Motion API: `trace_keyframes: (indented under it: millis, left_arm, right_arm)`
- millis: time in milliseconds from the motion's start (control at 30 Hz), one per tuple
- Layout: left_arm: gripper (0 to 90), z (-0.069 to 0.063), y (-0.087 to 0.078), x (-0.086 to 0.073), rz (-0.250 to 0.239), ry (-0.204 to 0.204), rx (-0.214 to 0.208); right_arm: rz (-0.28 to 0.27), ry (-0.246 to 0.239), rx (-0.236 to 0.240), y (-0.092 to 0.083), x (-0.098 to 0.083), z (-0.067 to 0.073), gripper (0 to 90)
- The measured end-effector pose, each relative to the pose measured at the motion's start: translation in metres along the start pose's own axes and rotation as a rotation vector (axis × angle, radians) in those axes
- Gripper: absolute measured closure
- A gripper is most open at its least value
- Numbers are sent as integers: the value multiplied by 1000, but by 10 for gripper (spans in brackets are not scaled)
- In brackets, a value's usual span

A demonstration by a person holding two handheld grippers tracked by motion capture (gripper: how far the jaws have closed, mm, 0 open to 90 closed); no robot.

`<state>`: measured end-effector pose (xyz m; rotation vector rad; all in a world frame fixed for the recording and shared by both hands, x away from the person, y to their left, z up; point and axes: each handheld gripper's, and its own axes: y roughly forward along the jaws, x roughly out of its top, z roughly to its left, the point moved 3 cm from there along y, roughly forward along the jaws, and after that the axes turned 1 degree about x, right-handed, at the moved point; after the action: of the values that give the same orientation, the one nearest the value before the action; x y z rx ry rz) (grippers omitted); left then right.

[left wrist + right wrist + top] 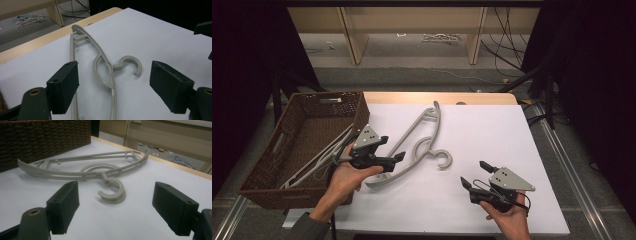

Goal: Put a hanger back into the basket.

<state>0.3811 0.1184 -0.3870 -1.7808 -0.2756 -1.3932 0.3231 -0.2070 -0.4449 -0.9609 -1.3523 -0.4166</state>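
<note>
The grey curved plastic hanger (414,145) lies flat on the white tabletop (492,150), just right of the brown woven wicker basket (307,125), its hook (443,159) curling toward the near right. More grey hangers (319,157) already lie slanted inside the basket, so the step in hand looks like picking up this 1 and adding it to them.

The left claw (392,148) hovers at the near end of the hanger, jaws wide with nothing between them. In the left gripper view the hanger (100,72) runs between the jaws and away from them. The right claw (474,174) waits at the near right, also wide and empty, aimed at the hook (111,192).

To do it well, lower the left claw over 1 thin arm near the end, close firmly on the bar rather than the curved loop, and lift level. Angle the hanger along those in the basket so the hook does not snag the wicker rim.
</note>
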Motion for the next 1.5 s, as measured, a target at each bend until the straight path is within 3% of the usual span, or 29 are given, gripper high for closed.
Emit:
trace_keyframes:
  millis: [67, 133, 200, 233, 267, 500, 600, 667, 967, 1133, 1200, 1500]
  left_arm:
    - [228, -1, 1, -1, -24, -3, -4]
    - [225, -3, 2, -3, -24, 5, -8]
    - [224, -3, 2, -4, -28, 5, -4]
    - [224, -4, 2, -5, -31, 0, -7]
    - [223, -4, 2, -6, -35, 2, -2]
    - [217, -9, -11, -27, -75, -30, 9]
    - [215, -9, -12, -28, -83, -30, 13]
    - [214, -9, -10, -29, -84, -31, 9]
    - [211, -18, 7, -30, -36, 19, -25]
    - [211, -20, 12, -30, -21, 33, -22]
    - [210, -21, 15, -31, -13, 41, -23]
    - [232, -24, 40, -32, 55, 119, -33]
  right_arm:
    - [-18, 1, 1, 1, 1, 0, 226]
    - [22, 13, 5, -2, 0, 0, 225]
    - [23, 15, 6, -2, 0, 1, 226]
    - [-6, 21, 13, 0, 0, 1, 225]
    - [-7, 0, 1, 0, 1, 0, 226]
    - [2, 18, 1, -3, 0, -2, 225]
    - [17, 19, 7, -4, 0, -2, 225]
    - [-3, 6, -2, -2, 0, -2, 225]
    - [-3, 4, -9, -4, 0, -2, 226]
    - [6, 14, -1, -4, 1, 0, 226]
    - [1, -3, -1, -2, 1, -1, 225]
    - [13, 6, 11, 0, 1, 1, 225]
